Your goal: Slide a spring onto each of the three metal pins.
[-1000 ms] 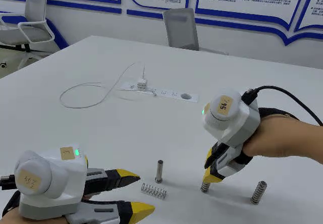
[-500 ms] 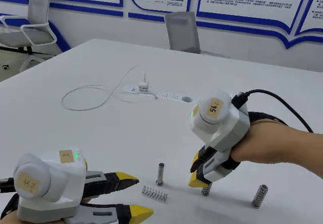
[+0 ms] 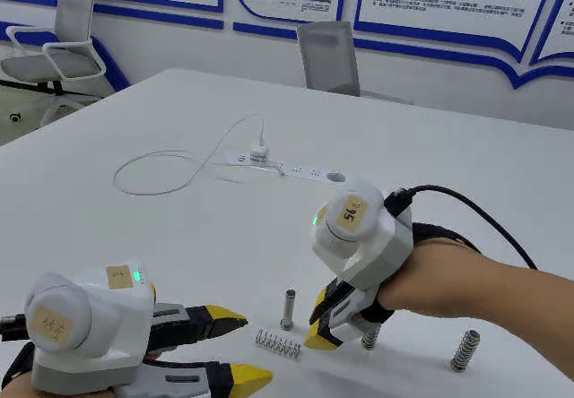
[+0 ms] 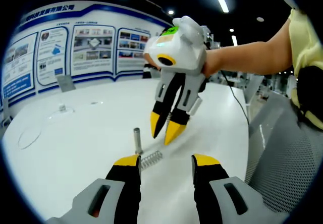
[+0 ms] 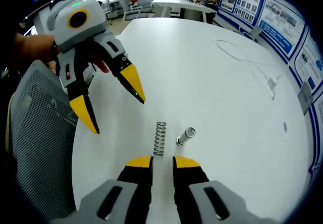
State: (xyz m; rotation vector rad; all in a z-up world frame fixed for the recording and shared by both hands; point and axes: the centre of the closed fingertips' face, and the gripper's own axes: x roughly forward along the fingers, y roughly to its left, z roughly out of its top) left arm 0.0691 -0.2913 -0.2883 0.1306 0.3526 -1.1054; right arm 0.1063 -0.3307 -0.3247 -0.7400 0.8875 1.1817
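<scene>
A bare metal pin (image 3: 288,308) stands upright on the white table (image 3: 179,228), with a loose spring (image 3: 276,343) lying just in front of it. To the right, two springs stand upright over pins: one (image 3: 370,336) partly behind my right gripper (image 3: 321,336), one (image 3: 465,350) farther right. The right gripper hangs tips down beside the loose spring, jaws narrowly open and empty. My left gripper (image 3: 239,350) rests wide open at lower left, pointing at the spring. In the right gripper view, the spring (image 5: 160,137) and pin (image 5: 185,136) lie just ahead of the tips (image 5: 162,162).
A white power strip (image 3: 287,168) with a looping cable (image 3: 148,160) lies mid-table. A grey chair (image 3: 330,56) stands at the far edge and another (image 3: 54,44) at the far left. A mesh chair back (image 4: 282,158) is close on my side.
The right gripper has let go of the middle upright spring and moved left toward the loose spring and bare pin. The left gripper has stayed put.
</scene>
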